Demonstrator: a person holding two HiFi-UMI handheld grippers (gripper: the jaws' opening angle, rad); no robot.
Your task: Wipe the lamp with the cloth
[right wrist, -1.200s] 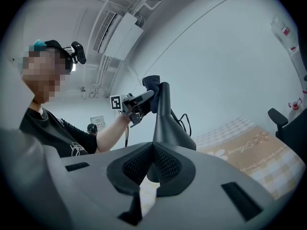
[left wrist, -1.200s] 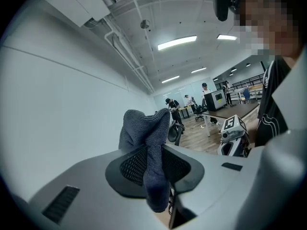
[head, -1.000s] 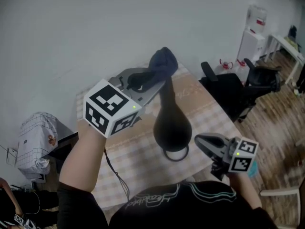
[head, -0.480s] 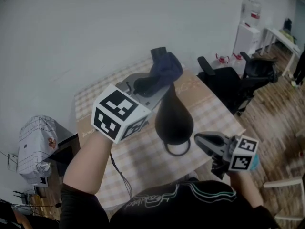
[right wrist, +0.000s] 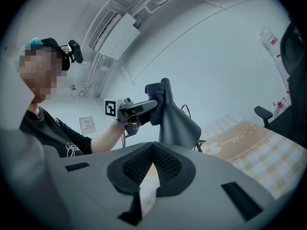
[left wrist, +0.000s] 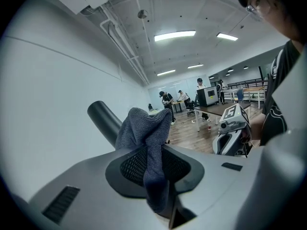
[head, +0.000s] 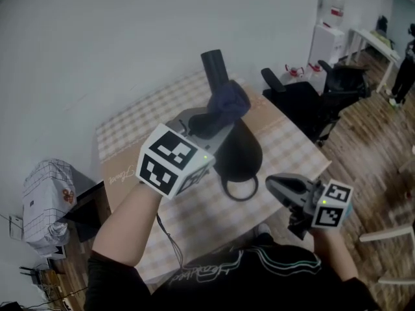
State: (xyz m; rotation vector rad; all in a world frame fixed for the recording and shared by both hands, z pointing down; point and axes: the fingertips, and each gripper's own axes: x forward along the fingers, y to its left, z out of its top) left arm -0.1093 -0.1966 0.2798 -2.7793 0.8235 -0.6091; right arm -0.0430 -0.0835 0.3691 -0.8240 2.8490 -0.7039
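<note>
A black lamp (head: pixel 241 153) with a wide shade and a ring base stands on the checked table (head: pixel 130 125); its thin neck (head: pixel 214 67) sticks up above a dark blue cloth (head: pixel 228 102). My left gripper (head: pixel 211 120) is shut on that cloth and presses it against the neck just above the shade. In the left gripper view the cloth (left wrist: pixel 146 138) bunches out of the jaws with the neck (left wrist: pixel 103 119) behind it. My right gripper (head: pixel 280 188) is shut on nothing, near the table's front edge, apart from the lamp (right wrist: pixel 177 121).
A black office chair (head: pixel 305 109) stands right of the table, with a water dispenser (head: pixel 327 37) and a white table (head: pixel 376 44) beyond. A white basket (head: pixel 45 193) sits on the floor at left. A cable (head: pixel 167 238) hangs off the table's front.
My left gripper has slid the cloth down the lamp's neck, so the top of the neck now shows above it. The right gripper has barely moved.
</note>
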